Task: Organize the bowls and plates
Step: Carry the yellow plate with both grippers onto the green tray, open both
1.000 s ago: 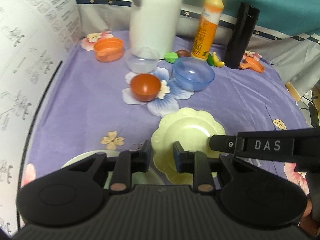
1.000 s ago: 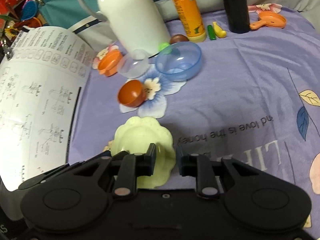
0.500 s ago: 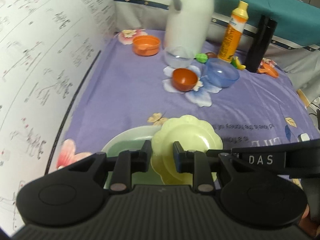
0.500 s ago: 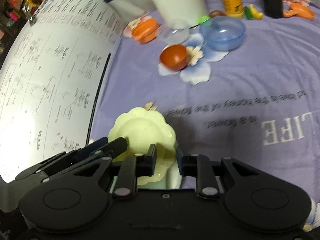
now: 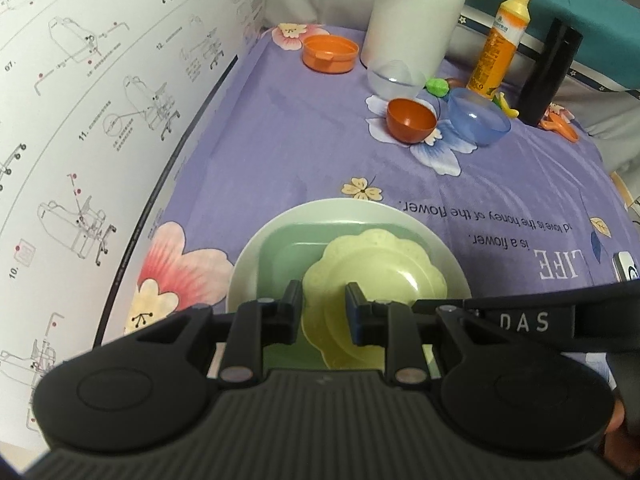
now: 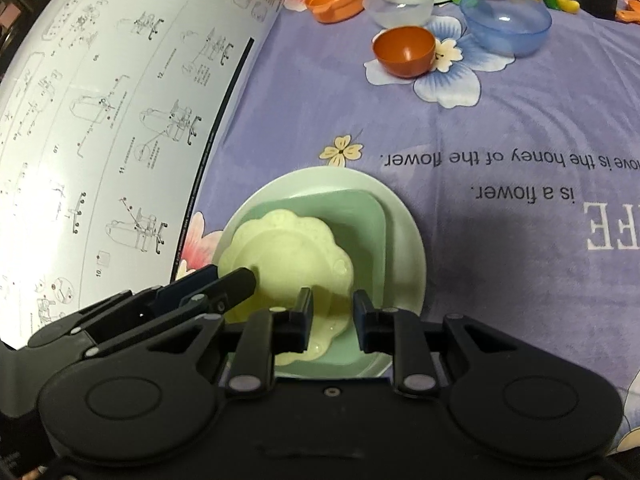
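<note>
Purple floral cloth (image 5: 280,152) underlies everything. Both claws — left gripper (image 5: 323,307) and right gripper (image 6: 332,310) — pinch the scalloped yellow plate (image 5: 380,276) over a green square plate (image 5: 288,256) on a white round plate (image 5: 440,248); bowls (image 5: 410,120) at one o'clock.

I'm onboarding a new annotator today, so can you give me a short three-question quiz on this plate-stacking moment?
1. True or false: the yellow flower-shaped plate is above the green square plate.
2. Which bowl stands nearest the round white plate? A) blue bowl B) clear bowl C) brown bowl
3. Fill in: both the left gripper and the right gripper are closed on the ____ plate.

Key: 1 true; 2 C; 3 yellow flower-shaped.
</note>
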Tool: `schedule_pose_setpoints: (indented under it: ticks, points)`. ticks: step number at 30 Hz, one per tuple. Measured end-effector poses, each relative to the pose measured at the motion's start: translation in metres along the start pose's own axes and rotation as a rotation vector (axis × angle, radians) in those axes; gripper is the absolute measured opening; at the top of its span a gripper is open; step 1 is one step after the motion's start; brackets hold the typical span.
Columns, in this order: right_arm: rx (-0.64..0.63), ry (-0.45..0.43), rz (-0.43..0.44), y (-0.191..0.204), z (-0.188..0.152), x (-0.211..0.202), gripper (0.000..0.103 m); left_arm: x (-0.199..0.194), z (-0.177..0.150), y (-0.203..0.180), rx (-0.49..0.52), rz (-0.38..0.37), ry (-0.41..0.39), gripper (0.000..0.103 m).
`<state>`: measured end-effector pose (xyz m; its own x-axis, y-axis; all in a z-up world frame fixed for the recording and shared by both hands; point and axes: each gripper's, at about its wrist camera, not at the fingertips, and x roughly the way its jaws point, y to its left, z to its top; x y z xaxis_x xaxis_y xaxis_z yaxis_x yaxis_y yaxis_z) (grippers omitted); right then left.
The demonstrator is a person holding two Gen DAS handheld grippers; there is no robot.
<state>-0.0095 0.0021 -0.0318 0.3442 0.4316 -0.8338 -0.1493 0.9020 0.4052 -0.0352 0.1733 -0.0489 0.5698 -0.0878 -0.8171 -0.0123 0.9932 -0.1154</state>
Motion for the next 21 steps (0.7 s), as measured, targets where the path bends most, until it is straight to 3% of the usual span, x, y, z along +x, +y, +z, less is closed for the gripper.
schedule_pose_setpoints:
  ticks: [13,16,19,21]
  points:
    - [-0.004,0.031,-0.023,0.001,0.007,0.023,0.024,0.017,0.001,0.011,-0.031,-0.019,0.029,0.022]
    - [0.003,0.03,-0.018,-0.002,0.01,0.023,0.031,0.016,0.003,0.015,-0.048,-0.011,0.015,0.033]
    - [0.023,0.016,-0.008,-0.009,0.014,0.018,0.048,0.011,0.006,0.024,-0.088,0.006,-0.016,0.056]
    - [0.04,-0.007,-0.004,-0.015,0.018,0.011,0.065,0.006,0.009,0.032,-0.12,0.016,-0.04,0.082]
